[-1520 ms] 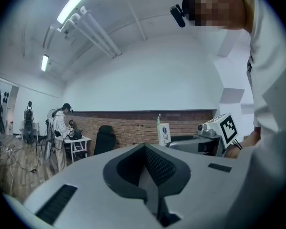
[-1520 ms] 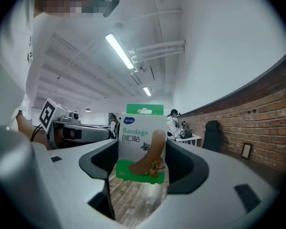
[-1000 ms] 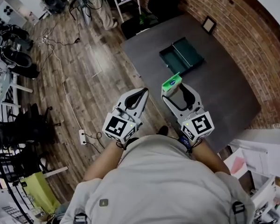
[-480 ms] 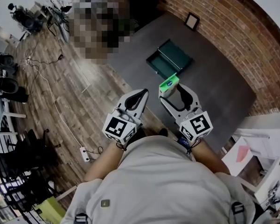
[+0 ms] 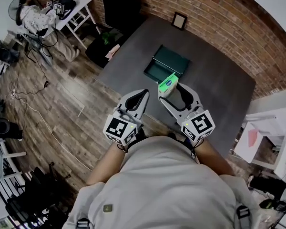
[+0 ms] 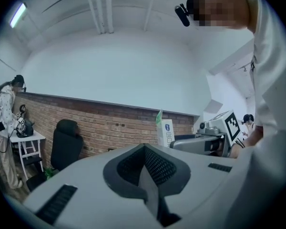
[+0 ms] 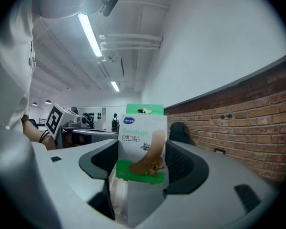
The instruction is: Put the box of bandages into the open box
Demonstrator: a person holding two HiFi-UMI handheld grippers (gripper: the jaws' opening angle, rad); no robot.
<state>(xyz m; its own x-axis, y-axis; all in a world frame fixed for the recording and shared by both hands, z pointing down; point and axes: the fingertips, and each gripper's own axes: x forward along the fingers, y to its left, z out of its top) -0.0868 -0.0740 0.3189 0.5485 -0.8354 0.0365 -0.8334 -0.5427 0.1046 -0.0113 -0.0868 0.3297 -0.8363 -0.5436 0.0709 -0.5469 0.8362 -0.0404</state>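
A dark surface (image 5: 219, 87) below a brick wall (image 5: 219, 20) carries the open box (image 5: 166, 66). Just short of the open box, the right tool (image 5: 171, 90) clamps the box of bandages (image 5: 168, 83) upright. The left tool (image 5: 142, 95) is closed and empty.

I stand in an office-type lab workspace. The head view shows a brick wall (image 5: 214, 13) along the top, a wood plank floor (image 5: 52, 113) at left, a dark grey table (image 5: 219, 89) at centre, and a person (image 5: 31, 15) at a white desk (image 5: 76, 8) in the upper left corner. Ceiling tube lights (image 7: 90, 35) and exposed pipes (image 7: 133, 39) occupy the upper part of the right gripper view, and a black office chair (image 6: 66, 144) stands at lower left of the left gripper view.
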